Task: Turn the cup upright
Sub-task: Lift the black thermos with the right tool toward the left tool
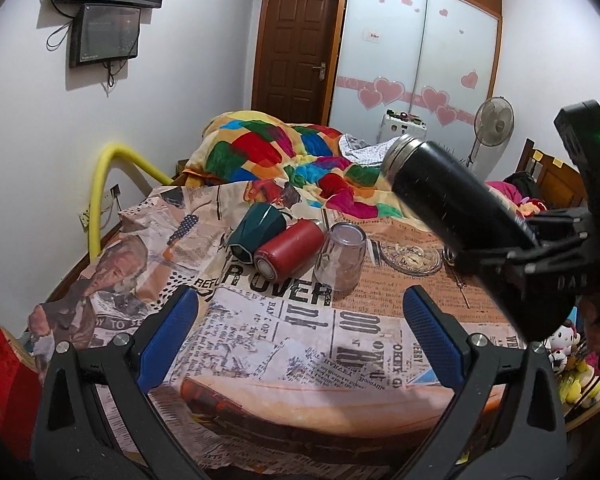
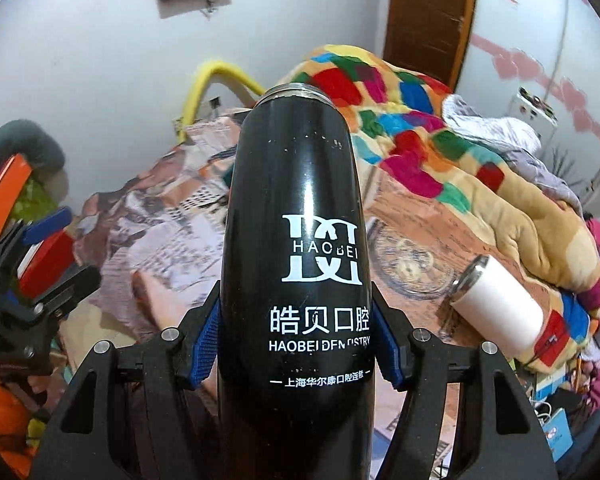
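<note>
My right gripper (image 2: pixel 296 348) is shut on a black steel flask-cup (image 2: pixel 296 216) with white HAOBEI lettering, held in the air with its metal mouth pointing away and up. It also shows in the left wrist view (image 1: pixel 456 196), tilted, above the table's right side, with the right gripper (image 1: pixel 540 248) around it. My left gripper (image 1: pixel 300 320) is open and empty above the near part of the newspaper-print tablecloth (image 1: pixel 300 340). A clear glass cup (image 1: pixel 342 258) stands upside down. A red cup (image 1: pixel 290 250) and a green cup (image 1: pixel 256 236) lie on their sides.
A white cup (image 2: pixel 500 304) lies on its side at the right. A glass ashtray (image 1: pixel 412 258) sits behind the clear cup. A colourful quilt (image 1: pixel 284 156) is piled on the bed behind. A yellow padded rail (image 1: pixel 100 184) stands at the left.
</note>
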The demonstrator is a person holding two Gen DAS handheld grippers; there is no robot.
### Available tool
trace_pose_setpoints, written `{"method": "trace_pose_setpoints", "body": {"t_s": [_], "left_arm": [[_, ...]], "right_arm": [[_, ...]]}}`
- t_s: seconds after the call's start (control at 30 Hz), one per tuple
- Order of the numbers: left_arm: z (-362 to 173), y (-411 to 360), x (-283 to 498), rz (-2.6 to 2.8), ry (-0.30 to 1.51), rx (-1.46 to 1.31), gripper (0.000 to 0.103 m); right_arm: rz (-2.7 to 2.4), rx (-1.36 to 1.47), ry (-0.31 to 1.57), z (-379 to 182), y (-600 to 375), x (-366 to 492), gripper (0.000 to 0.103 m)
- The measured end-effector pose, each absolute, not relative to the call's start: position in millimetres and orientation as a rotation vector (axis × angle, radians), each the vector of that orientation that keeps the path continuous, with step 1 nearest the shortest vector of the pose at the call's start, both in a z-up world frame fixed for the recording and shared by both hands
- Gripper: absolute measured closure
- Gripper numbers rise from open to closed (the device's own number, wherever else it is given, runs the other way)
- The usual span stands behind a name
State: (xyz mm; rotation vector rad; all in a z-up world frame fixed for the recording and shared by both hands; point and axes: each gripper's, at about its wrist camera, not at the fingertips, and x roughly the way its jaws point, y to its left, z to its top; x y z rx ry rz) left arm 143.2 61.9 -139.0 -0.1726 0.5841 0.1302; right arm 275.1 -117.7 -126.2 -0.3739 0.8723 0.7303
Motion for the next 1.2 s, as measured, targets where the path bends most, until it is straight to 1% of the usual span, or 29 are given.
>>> {"method": "trace_pose_setpoints", "body": {"t_s": [0.2,0.4,0.57,0.8,1.2], "left_arm": [[-147.8,68.8,138.4,0.146,0.615,-0.175,0.0],[-165.2,76.9,139.3,0.16,0.66,-0.186,0.0],[-183.0,81.6,145.8,0.166,0.708,-0.198,0.0],[-200.7,85.8,155.1,0.165,0.751,-0.208,0.0],[-212.1,85.1,163.8,0.161,0.788,-0.22,0.0]], "right_arm": [[0.78,-0.376,0.933,-163.7,-102.4,266.8,0.042],[0.771,-0.41,1.046,-228.9,-86.0,273.9,0.042],[0.755,-0.429,1.113,-265.5,-76.0,286.2,0.042],[0.72,-0.473,1.107,-279.4,-65.8,280.5,0.042],[0.745,-0.471,1.115,-277.3,-59.5,281.7,0.041]]}}
